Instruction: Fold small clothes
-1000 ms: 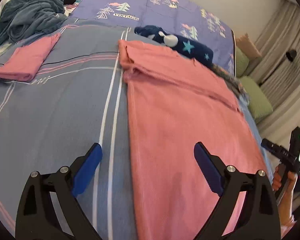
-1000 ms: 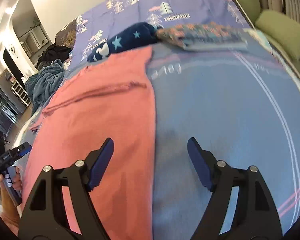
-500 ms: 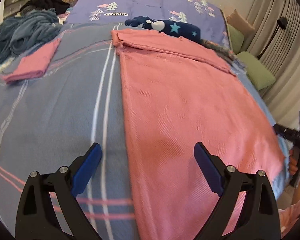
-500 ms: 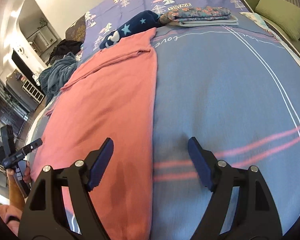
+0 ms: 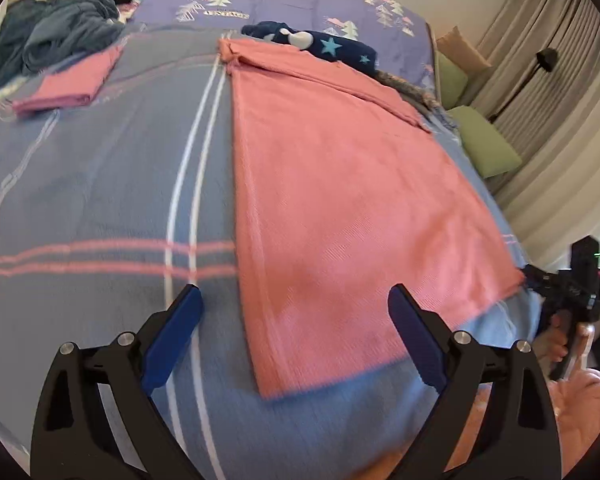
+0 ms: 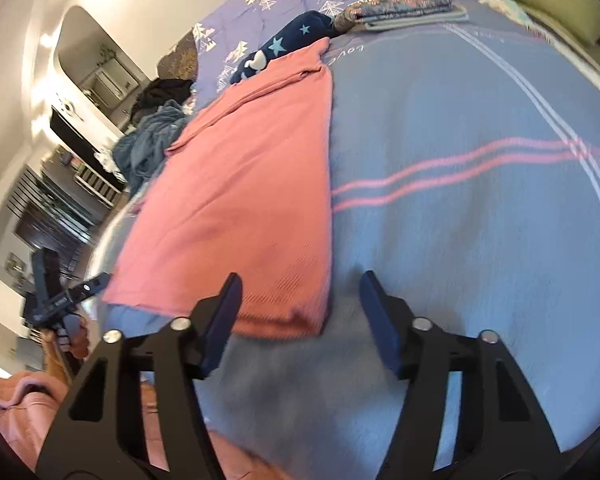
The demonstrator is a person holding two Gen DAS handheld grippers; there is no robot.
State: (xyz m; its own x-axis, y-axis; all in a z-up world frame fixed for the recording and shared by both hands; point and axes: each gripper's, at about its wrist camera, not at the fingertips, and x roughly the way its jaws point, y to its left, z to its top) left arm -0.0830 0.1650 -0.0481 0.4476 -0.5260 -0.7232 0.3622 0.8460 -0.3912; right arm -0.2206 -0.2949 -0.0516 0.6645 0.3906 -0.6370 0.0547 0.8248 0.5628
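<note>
Left tongs [image 5: 294,312] hang low over the bed [image 5: 100,184], blue pads spread wide, nothing between them. The near left corner of the pink garment [image 5: 340,200] sits right between the pads, just beyond the tips toward 12 o'clock, lying flat on the blanket and not touched. From there the garment runs away toward 12 o'clock, its far end folded over in a band.

Over to the right wrist view: right tongs [image 6: 300,312] are closing at this moment, pads part-way in, with no cloth pinched between them. The garment's near right corner lies at 11 o'clock from the tips, just beside the left pad, and bare blue blanket shows in the gap. At 9 o'clock in this view a hand grips the other tool; in the left view the same sits at 3 o'clock, near the garment's right corner.

Farther out, at 10 o'clock in the left view, a folded pink piece [image 5: 68,84] rests on the blanket. Beyond the garment at 12 o'clock, a navy star-print item [image 5: 332,46] touches its far edge. A folded patterned stack [image 6: 404,8] lies at 1 o'clock in the right view, and a blue-grey heap [image 5: 56,32] at 10 o'clock, far back.
</note>
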